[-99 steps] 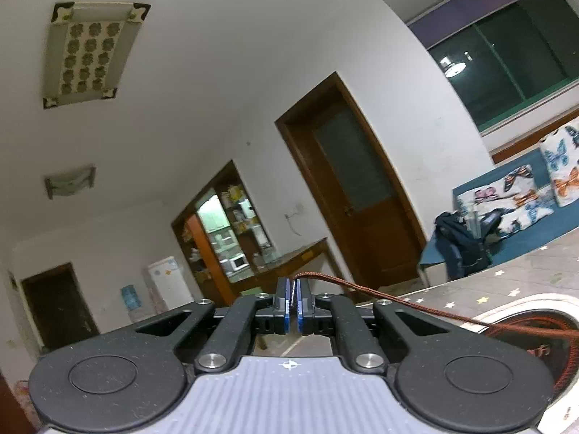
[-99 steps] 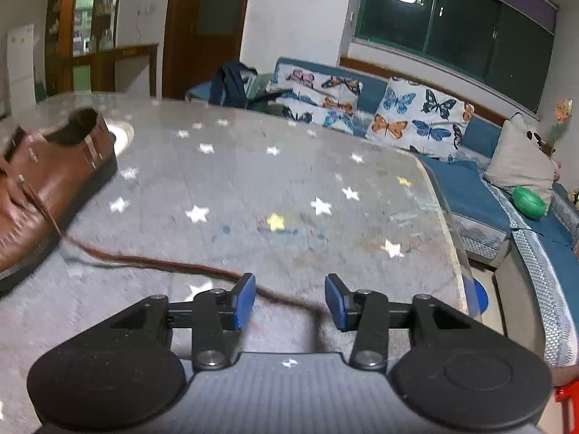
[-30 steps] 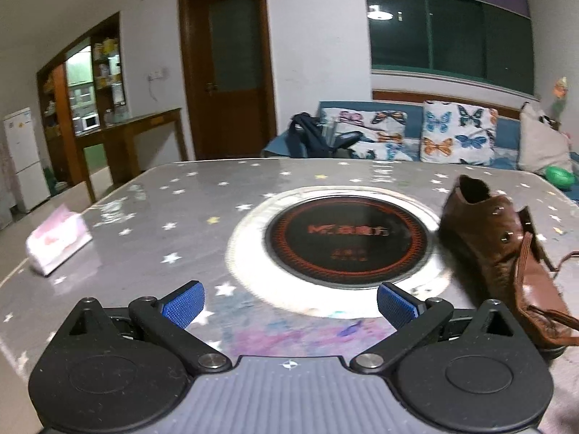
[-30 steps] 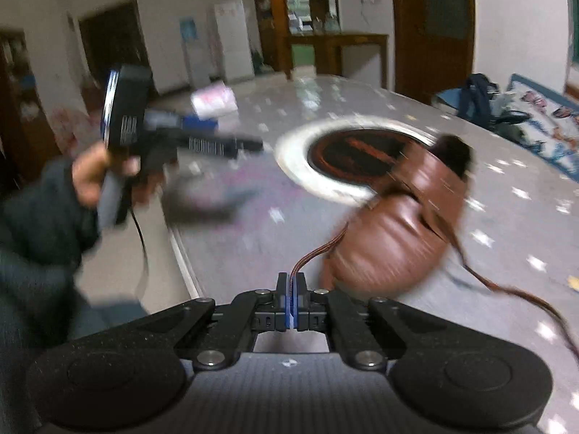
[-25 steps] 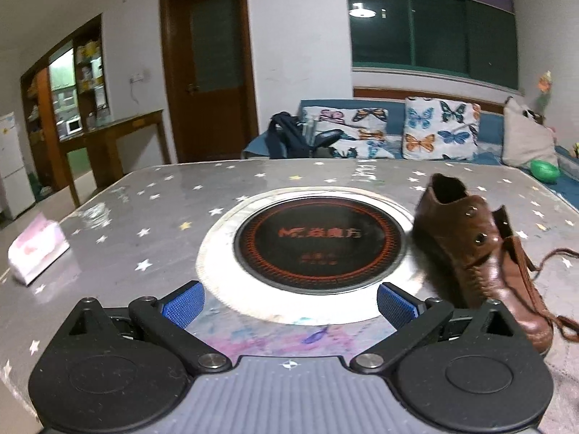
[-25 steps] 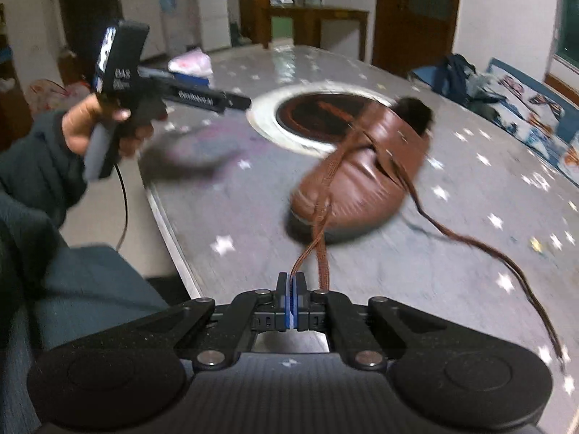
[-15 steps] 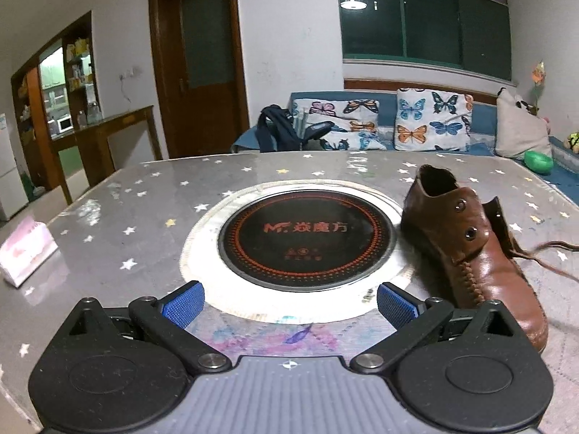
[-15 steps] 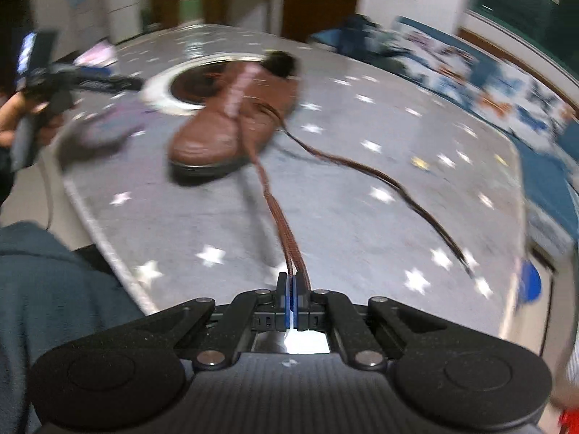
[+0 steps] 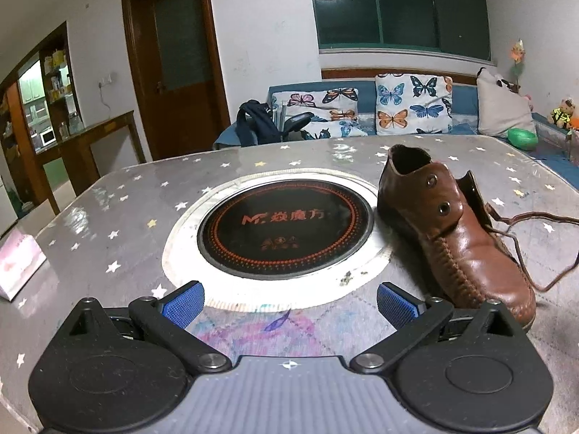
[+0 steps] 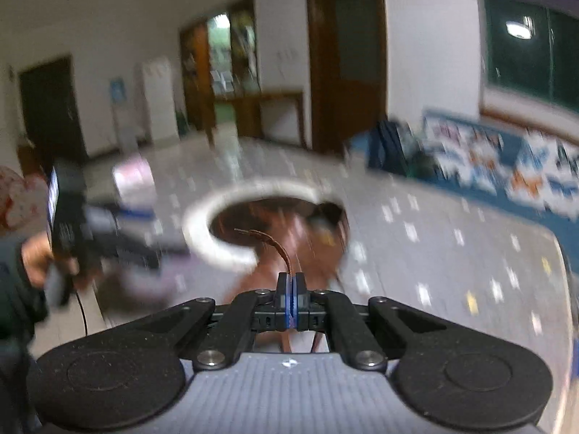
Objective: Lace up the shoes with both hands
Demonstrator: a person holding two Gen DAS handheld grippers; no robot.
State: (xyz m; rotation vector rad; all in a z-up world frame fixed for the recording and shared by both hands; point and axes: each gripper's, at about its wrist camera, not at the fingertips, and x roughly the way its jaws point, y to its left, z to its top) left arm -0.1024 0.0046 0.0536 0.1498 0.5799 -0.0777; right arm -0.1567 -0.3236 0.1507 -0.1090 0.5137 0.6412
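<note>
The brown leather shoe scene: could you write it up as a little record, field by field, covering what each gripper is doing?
Shoe: brown leather shoe, upright on the star-patterned table, beside the round black cooktop
Lace: brown shoelace, loose strand trailing on the table to the shoe's right
Eyelets: two on the near flap, unlaced
Left gripper: open, holding nothing, low over the table
Right gripper: shut on the shoelace end
Right view: blurred

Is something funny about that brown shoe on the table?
Yes. The brown shoe has two empty eyelets showing, and its lace trails loose across the starry table instead of being threaded. The right gripper pinches one lace end.
</note>
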